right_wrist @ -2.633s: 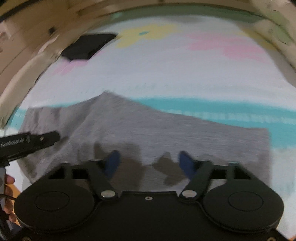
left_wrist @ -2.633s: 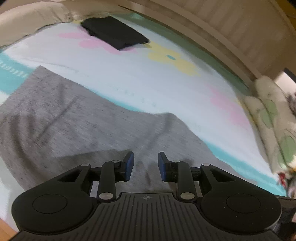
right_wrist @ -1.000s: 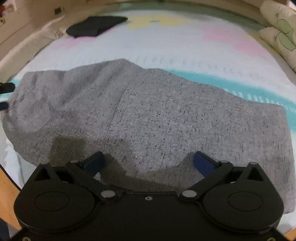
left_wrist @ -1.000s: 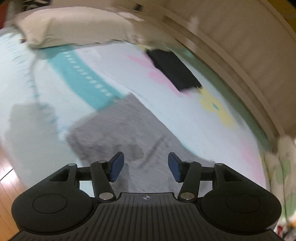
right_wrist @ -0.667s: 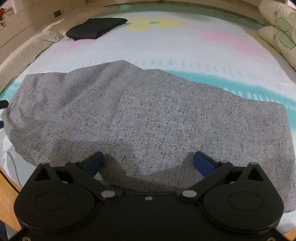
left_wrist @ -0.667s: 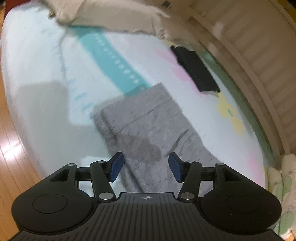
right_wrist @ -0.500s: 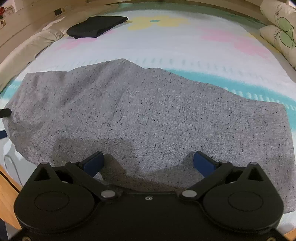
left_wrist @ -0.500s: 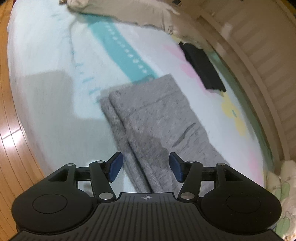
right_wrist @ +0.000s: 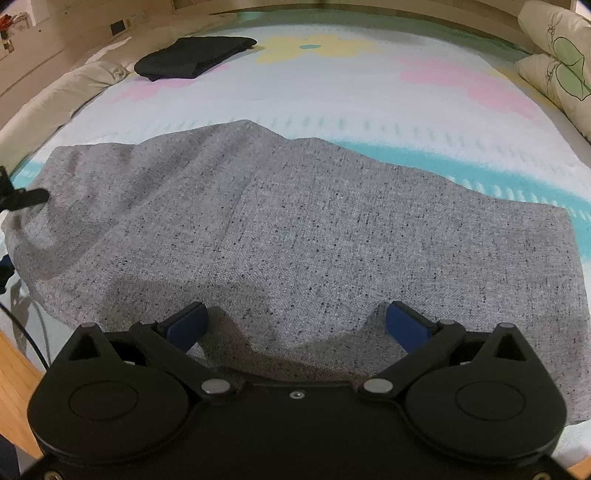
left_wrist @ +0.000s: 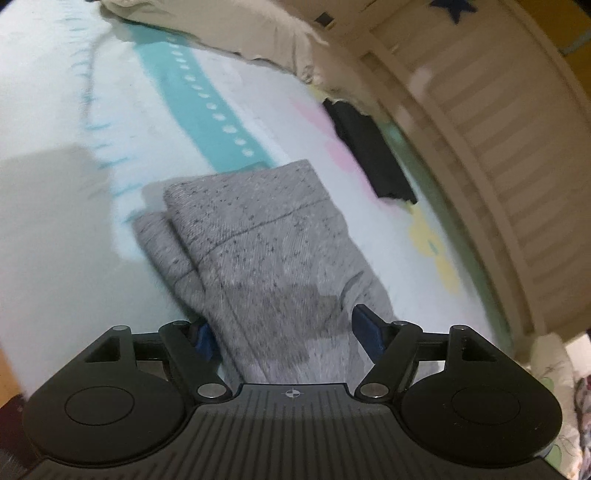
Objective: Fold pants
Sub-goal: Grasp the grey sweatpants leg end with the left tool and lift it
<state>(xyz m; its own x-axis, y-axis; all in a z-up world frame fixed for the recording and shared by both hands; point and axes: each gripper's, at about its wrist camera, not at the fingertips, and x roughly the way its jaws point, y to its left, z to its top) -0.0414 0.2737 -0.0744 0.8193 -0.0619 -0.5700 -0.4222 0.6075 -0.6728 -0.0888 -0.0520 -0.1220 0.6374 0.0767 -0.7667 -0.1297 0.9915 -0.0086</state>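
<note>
The grey speckled pants lie folded across the bed. In the left wrist view their end shows two stacked layers with a seam. My left gripper is open, its jaws on either side of the pants' end with cloth between them. Its finger shows at the left edge of the right wrist view, at the pants' left end. My right gripper is open wide, low over the near edge of the pants, with cloth between its blue pads.
A folded black garment lies at the far side of the bed. A beige duvet lies along the far left. Pillows sit at the right. Wooden floor shows below the bed edge.
My left gripper has swung round to the pants' end and closed in on it, so the cloth now lies between its jaws. My right gripper has stayed open over the near edge.
</note>
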